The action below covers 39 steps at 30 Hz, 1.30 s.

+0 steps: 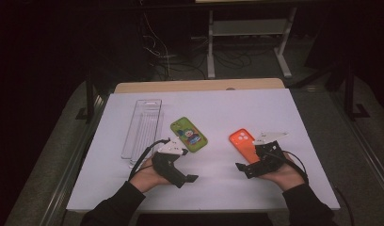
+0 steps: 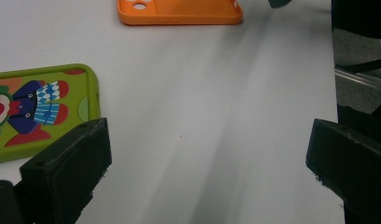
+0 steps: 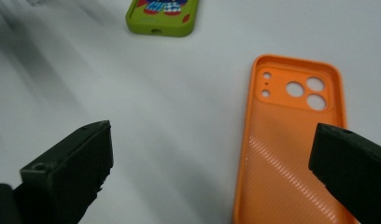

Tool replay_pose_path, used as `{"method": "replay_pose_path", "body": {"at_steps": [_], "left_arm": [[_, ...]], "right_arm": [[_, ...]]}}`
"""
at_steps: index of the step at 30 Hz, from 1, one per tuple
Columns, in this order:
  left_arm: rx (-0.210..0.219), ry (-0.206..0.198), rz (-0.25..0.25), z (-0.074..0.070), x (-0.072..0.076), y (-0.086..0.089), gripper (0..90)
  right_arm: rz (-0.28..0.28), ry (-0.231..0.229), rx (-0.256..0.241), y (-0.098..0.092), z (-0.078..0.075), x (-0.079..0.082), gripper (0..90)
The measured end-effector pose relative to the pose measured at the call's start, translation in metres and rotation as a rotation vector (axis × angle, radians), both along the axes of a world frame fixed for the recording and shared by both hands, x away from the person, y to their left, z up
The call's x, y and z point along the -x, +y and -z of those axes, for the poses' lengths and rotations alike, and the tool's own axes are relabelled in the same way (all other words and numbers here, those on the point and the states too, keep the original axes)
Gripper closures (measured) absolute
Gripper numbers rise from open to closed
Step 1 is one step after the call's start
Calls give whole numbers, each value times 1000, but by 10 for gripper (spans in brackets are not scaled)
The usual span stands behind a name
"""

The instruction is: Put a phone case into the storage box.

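Jaws wide on both: right gripper (image 3: 212,172) beside the orange phone case (image 3: 291,149), left gripper (image 2: 207,172) near the green phone case (image 2: 39,112).

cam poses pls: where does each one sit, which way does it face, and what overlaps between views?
High view: above the person's side, facing forward and down on the table; forearms, hands and both tongs show.
Left gripper view: on the left tongs, facing the green phone case; own open jaws.
Right gripper view: on the right tongs, over the orange phone case; own open jaws.
Shared: both cases appear in all three views.

Orange phone case (image 1: 242,142), flat, hollow-side up
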State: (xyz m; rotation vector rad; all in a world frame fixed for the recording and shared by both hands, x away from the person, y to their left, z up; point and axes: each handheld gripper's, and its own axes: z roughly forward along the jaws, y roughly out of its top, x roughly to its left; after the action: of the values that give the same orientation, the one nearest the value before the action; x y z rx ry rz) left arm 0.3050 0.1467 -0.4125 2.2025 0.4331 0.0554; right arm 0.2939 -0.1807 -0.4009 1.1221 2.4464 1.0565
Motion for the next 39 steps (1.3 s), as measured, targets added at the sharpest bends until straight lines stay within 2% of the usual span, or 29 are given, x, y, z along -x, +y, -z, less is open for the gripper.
{"method": "replay_pose_path", "body": {"at_steps": [2,8,10,13,15,20,29,39], "left_arm": [[3,4,-4,0,0,0,0],[4,5,-3,0,-1,1,0],[5,5,-3,0,-1,0,0],[-2,-3,3,0,-1,0,0],[4,-8,-1,0,0,0,0],[18,0,-13,1,0,-1,0],[16,6,-23,1,1,-1,0],[9,-3,-21,1,1,0,0]], "right_arm": [[18,13,-5,0,-4,-3,0],[44,-8,-12,-4,-13,-13,0],[55,-31,-21,-7,-17,-22,0],[76,-22,-30,-9,-20,-26,0],[97,-27,-31,-11,-23,-36,0],[122,-33,-46,-15,-29,-49,0],[177,-29,-33,-18,-27,-63,0],[182,-23,-9,-17,-23,-65,0]]}}
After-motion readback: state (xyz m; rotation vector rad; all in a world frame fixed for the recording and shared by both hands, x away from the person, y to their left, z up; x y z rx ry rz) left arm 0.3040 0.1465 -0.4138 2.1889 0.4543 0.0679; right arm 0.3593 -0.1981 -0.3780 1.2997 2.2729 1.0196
